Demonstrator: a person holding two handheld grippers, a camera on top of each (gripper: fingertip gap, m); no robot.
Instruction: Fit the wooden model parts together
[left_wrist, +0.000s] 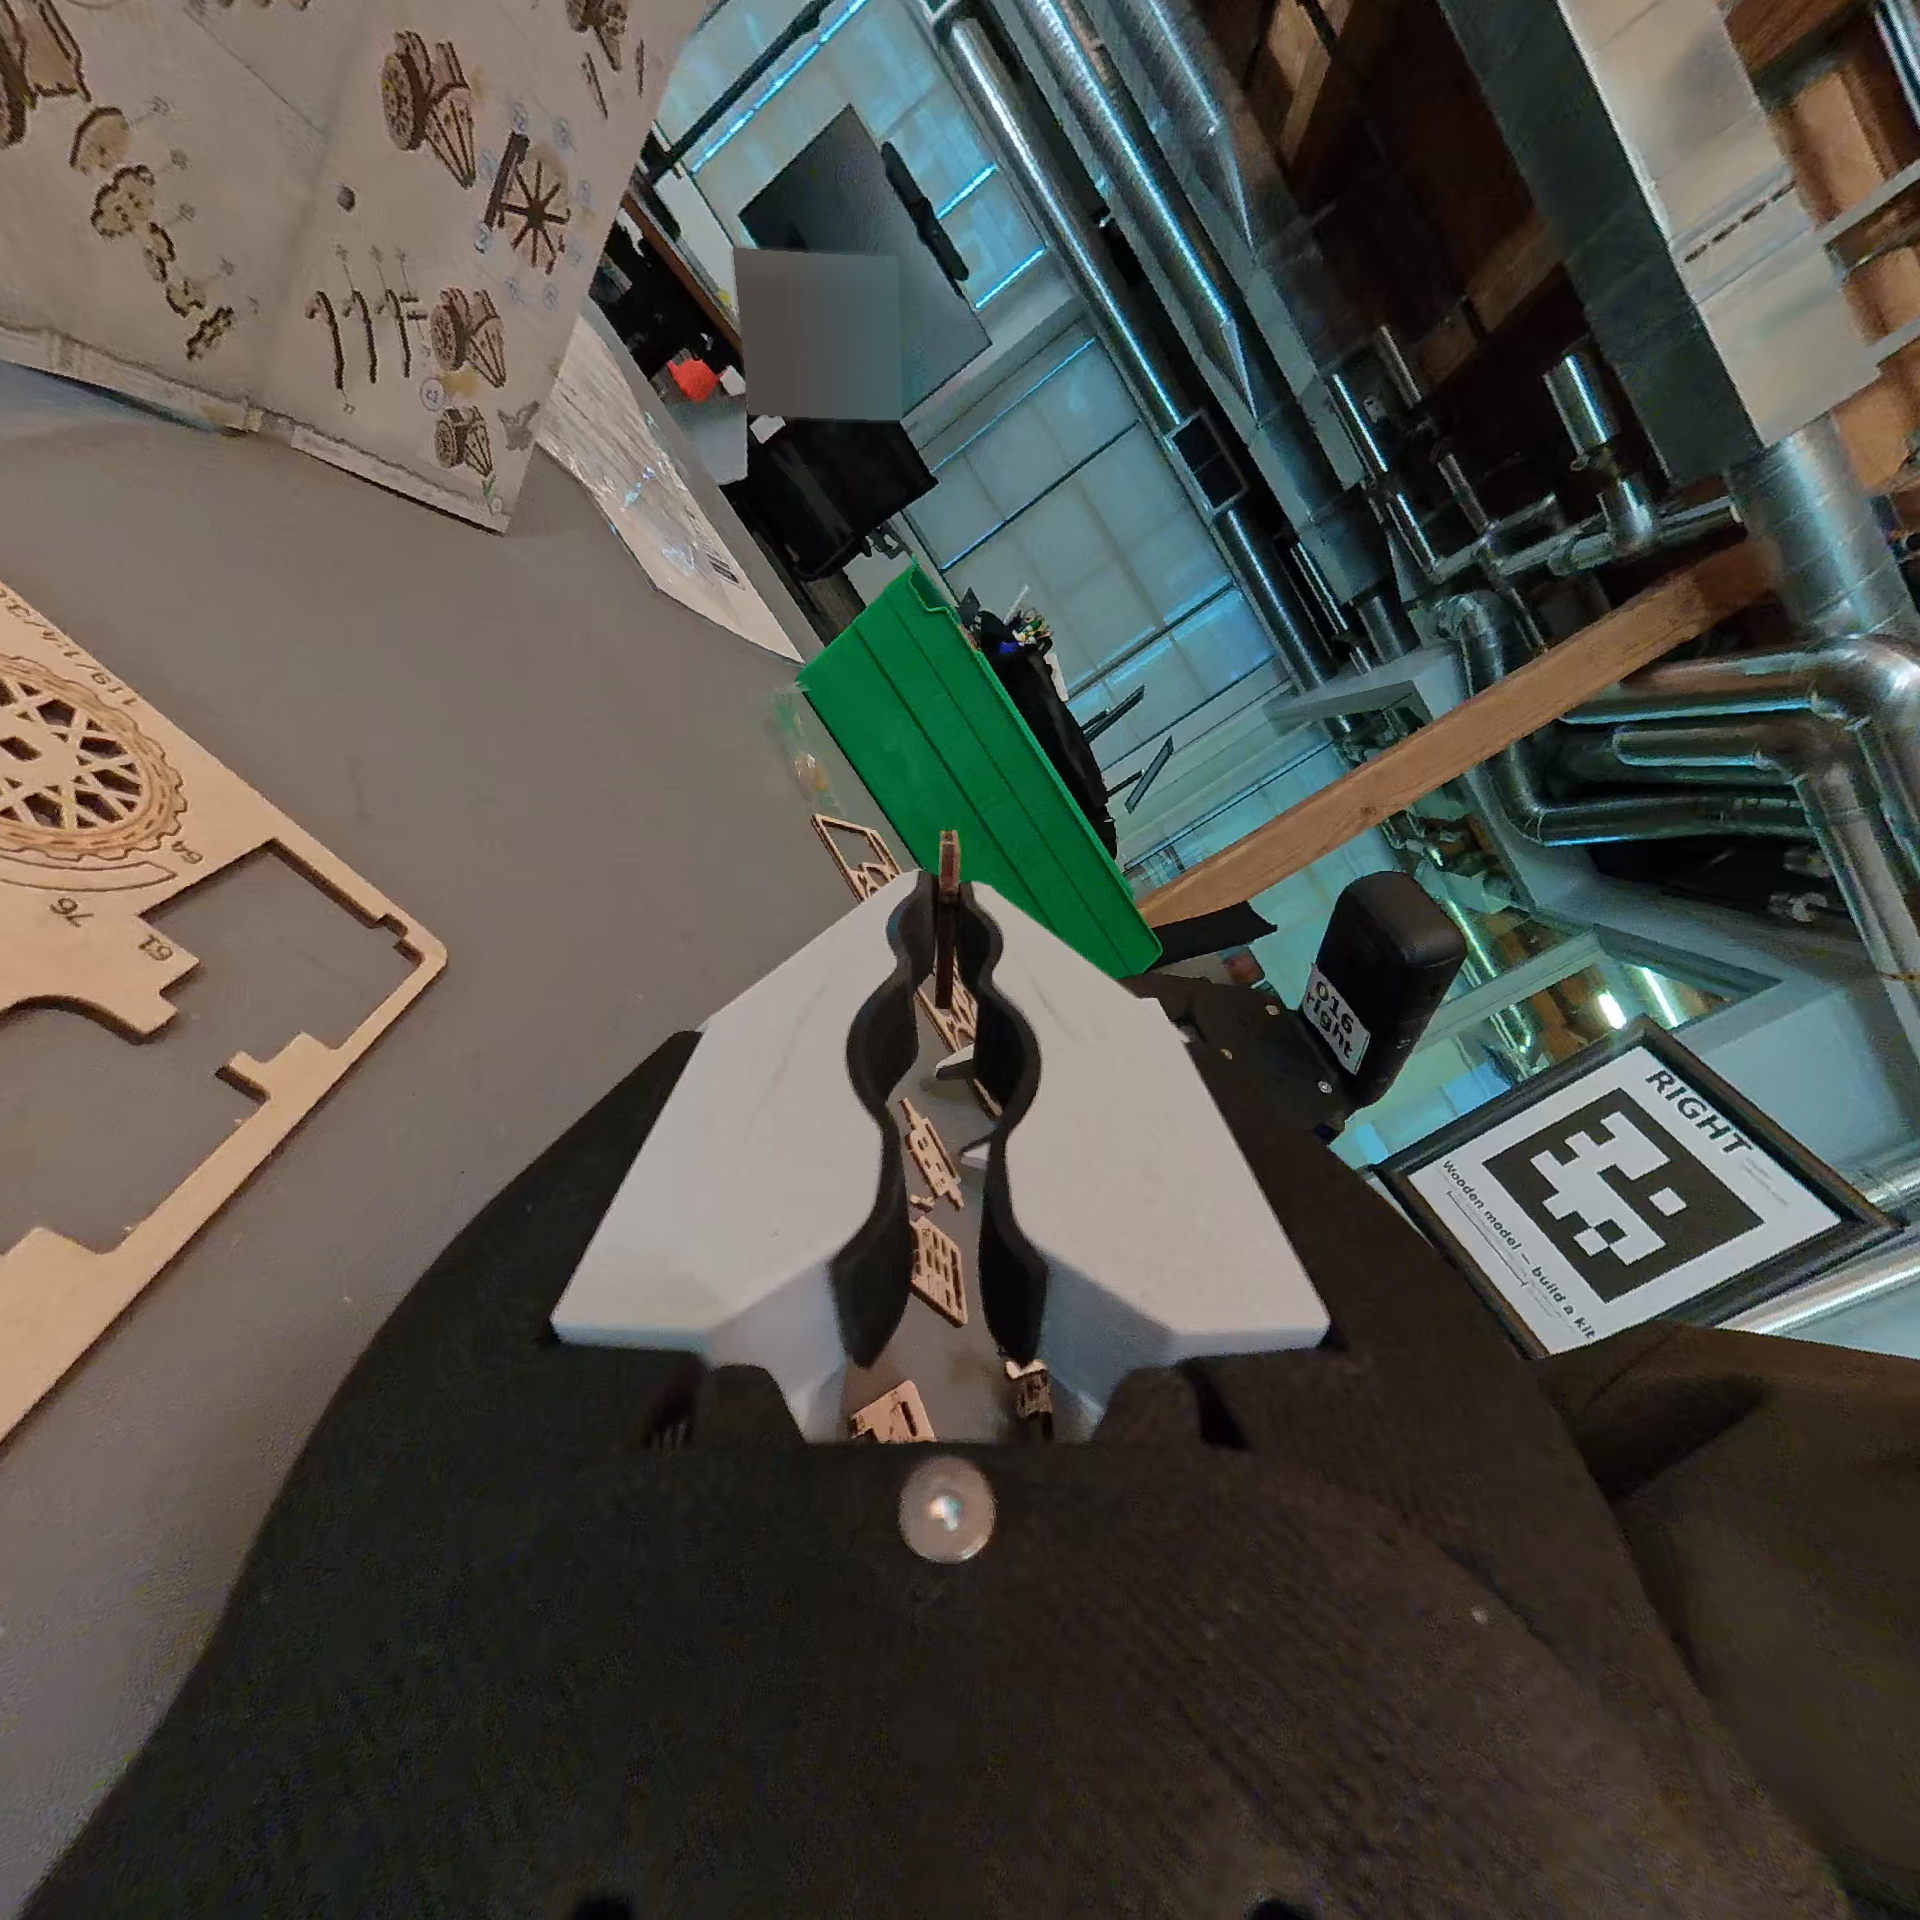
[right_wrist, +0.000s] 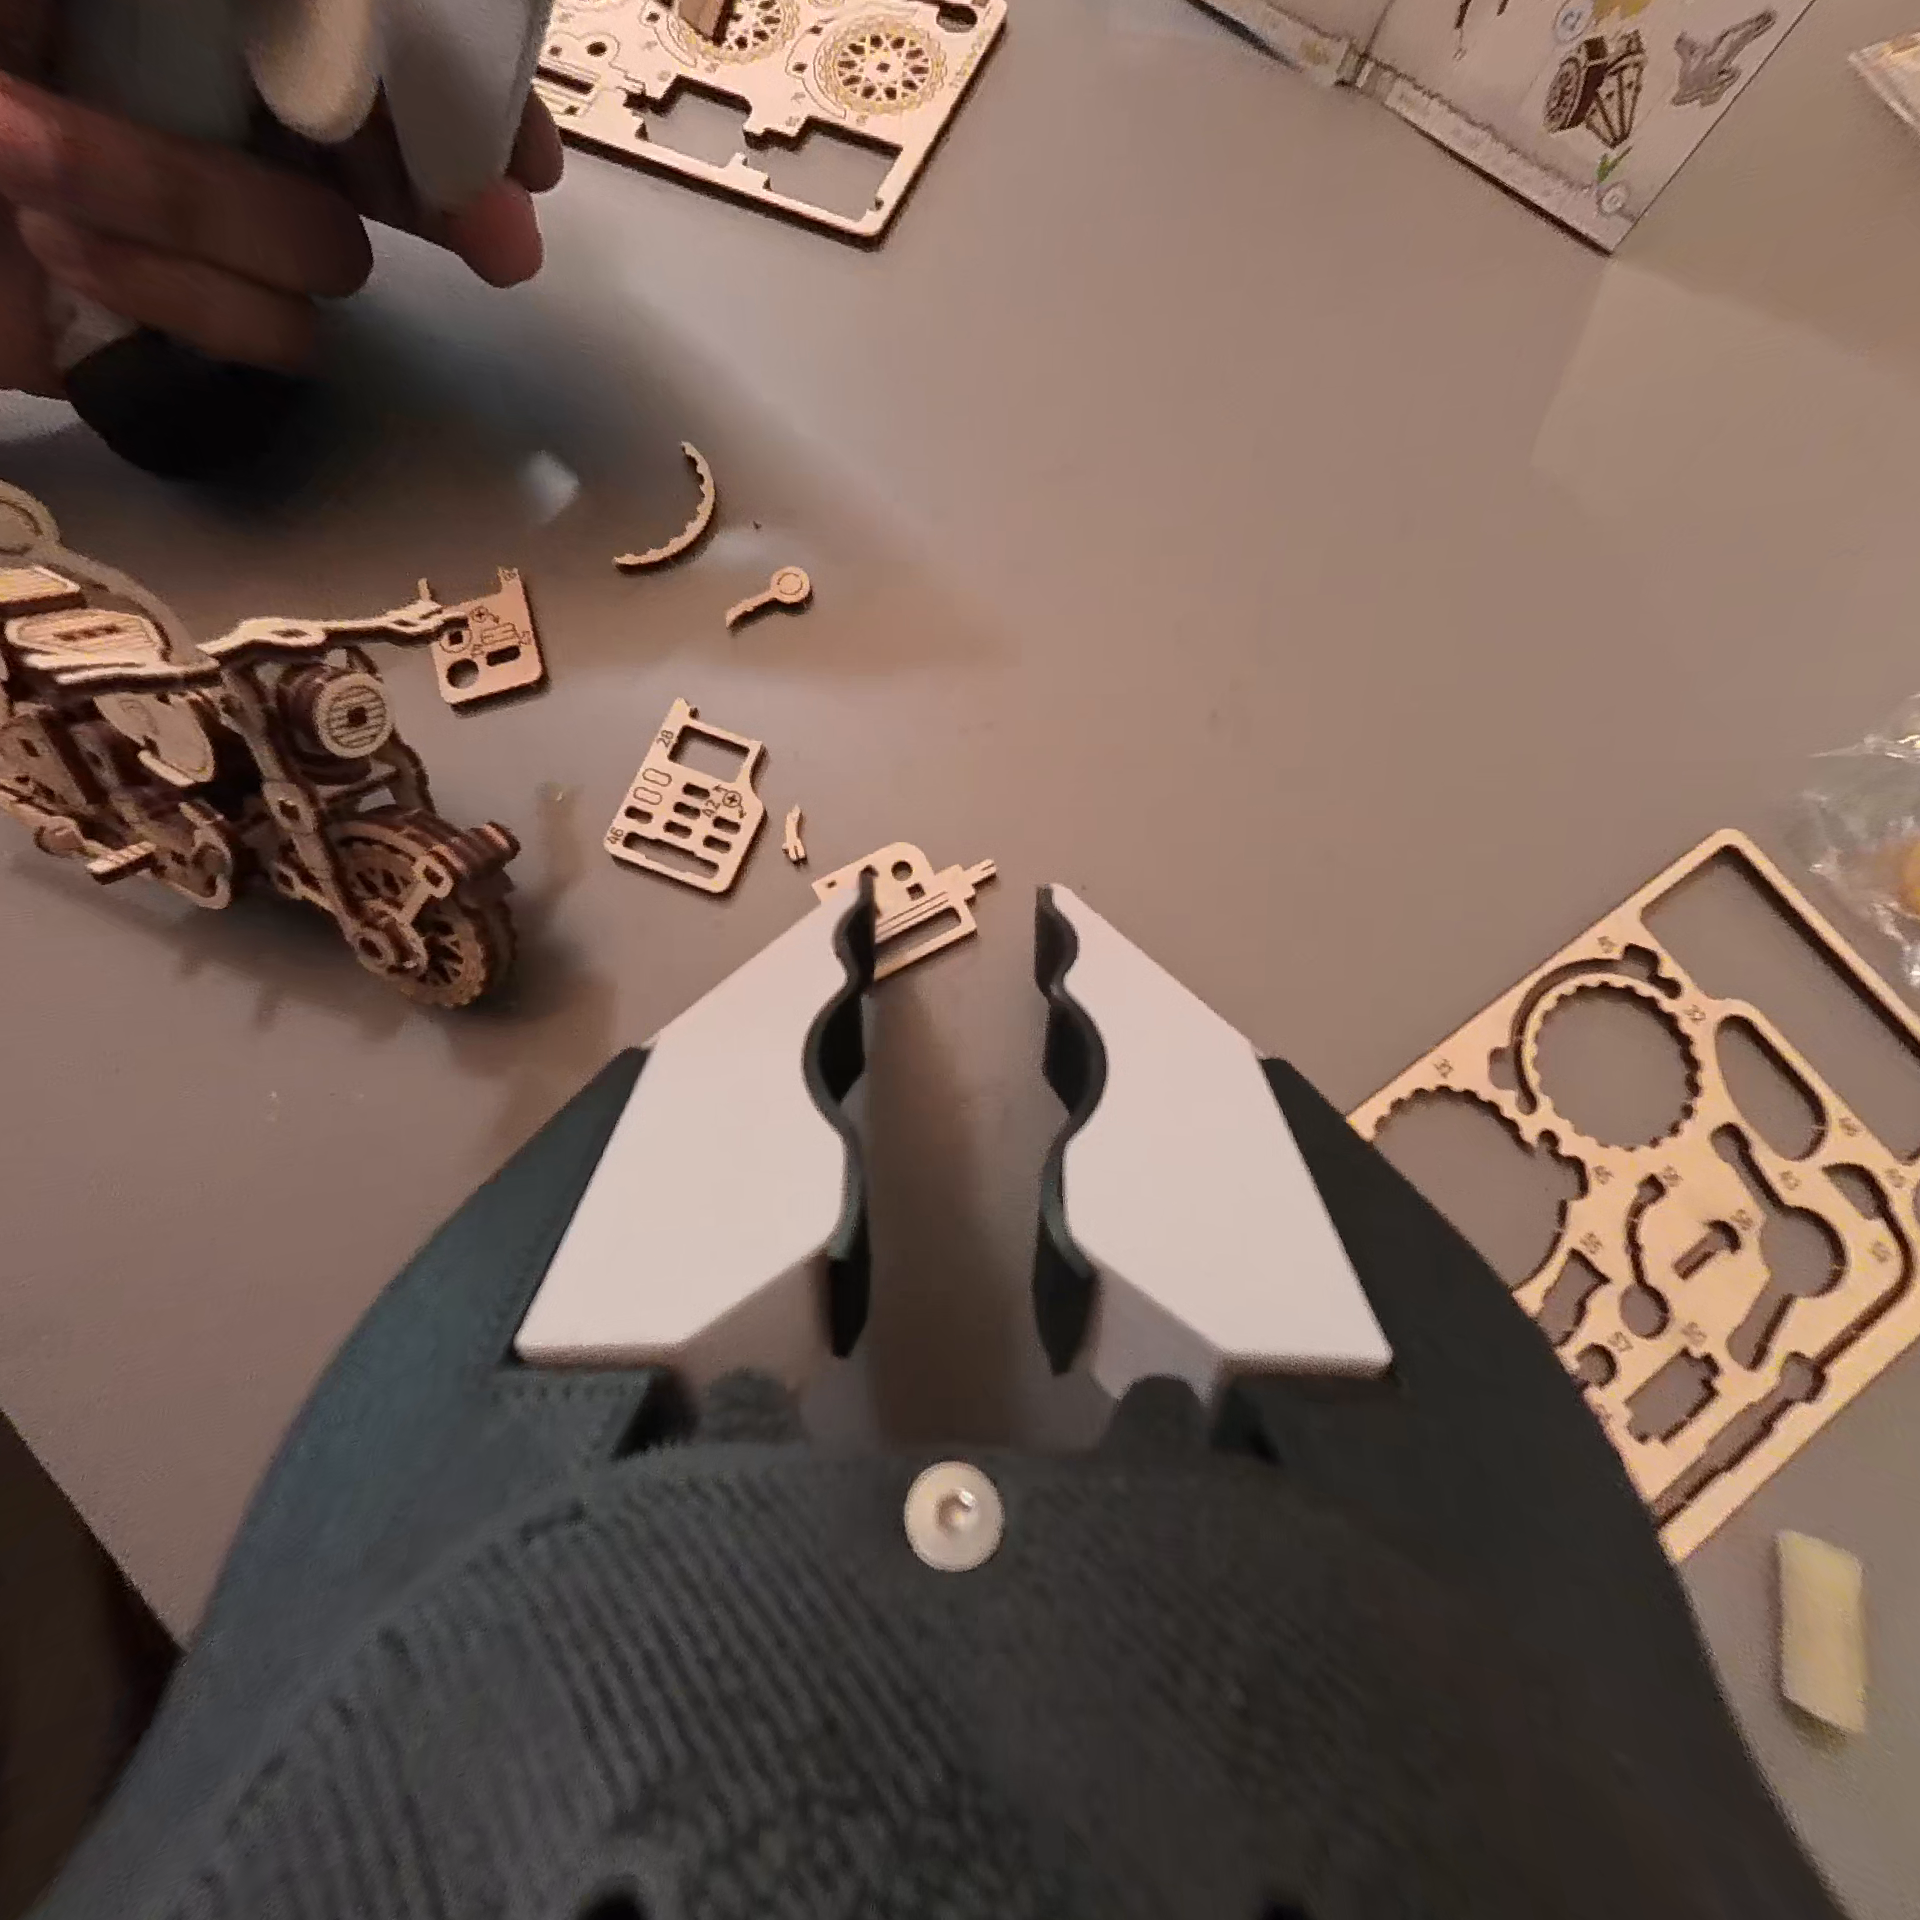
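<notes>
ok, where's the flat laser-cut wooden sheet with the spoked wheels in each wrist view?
Left wrist view: laser-cut wooden sheet with spoked wheels, left edge, mid-height.
Right wrist view: same sheet, top edge, left of centre.
Shared landmark: printed instruction sheet, top left in the left view, top right in the right.

Matt table, pale wooden motorcycle

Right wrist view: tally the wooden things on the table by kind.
Motorcycle model: 1
Part sheets: 2
Slotted plates: 3
Toothed arc: 1
Round-headed pin: 1
Tiny sliver: 1
Total: 9
</notes>
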